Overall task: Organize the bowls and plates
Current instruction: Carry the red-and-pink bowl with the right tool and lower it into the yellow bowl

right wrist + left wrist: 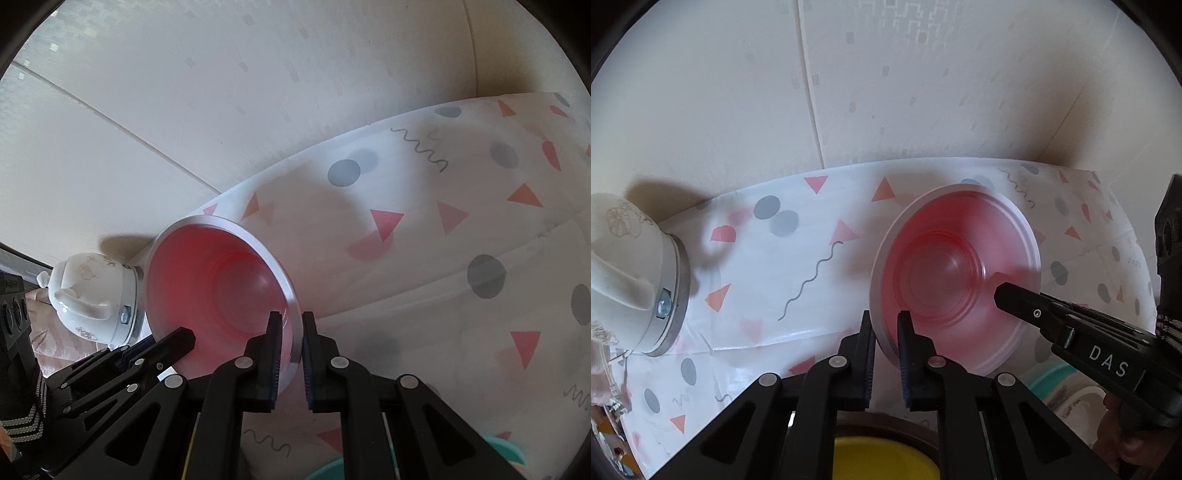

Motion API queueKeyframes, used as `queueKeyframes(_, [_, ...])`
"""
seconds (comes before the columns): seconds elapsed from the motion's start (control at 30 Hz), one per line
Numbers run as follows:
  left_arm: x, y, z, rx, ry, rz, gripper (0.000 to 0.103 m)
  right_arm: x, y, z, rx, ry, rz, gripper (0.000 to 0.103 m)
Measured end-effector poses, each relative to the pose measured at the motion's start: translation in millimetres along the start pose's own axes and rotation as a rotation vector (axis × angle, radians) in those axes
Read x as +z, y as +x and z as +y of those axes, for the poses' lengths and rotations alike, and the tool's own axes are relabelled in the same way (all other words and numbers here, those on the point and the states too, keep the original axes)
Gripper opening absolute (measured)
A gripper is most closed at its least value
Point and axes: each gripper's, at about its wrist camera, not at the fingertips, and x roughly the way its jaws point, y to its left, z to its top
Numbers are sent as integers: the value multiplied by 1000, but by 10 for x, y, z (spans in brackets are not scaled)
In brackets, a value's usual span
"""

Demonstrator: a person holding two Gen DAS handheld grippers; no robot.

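Hanging tilted above the patterned tablecloth (827, 295), a pink bowl (955, 273) is pinched at its rim from two sides, its open mouth turned toward both cameras. The left gripper (886, 321) straddles the near-left rim, jaws narrowed to the wall's thickness, one finger inside and one outside. The right gripper (290, 325) clamps the opposite rim the same way, seen in the left wrist view reaching in from the right with a fingertip over the bowl's inner wall. Both tools point forward and slightly inward, toward each other. The bowl is translucent pink plastic with a pale flat lip and concentric ridges around its base. The cloth beneath is white, creased, printed with grey dots, red and orange triangles and dark squiggles. A white ceramic kettle (631, 273) with a metal base band sits at far left against the beige wall (923, 92). A yellow dish (882, 458) and a teal bowl (506, 450) show at the near edges.
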Motion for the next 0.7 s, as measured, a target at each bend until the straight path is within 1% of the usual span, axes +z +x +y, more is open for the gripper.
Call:
queueKeyframes(0.3, [-143,-324,39,-5,4,-58,12,-115,-233,149,17,-7,-34,10])
queueKeyframes(0.7, [-465,-659,180,-24,-12,-99,12,-380,-428,419,32,-39,-49,10])
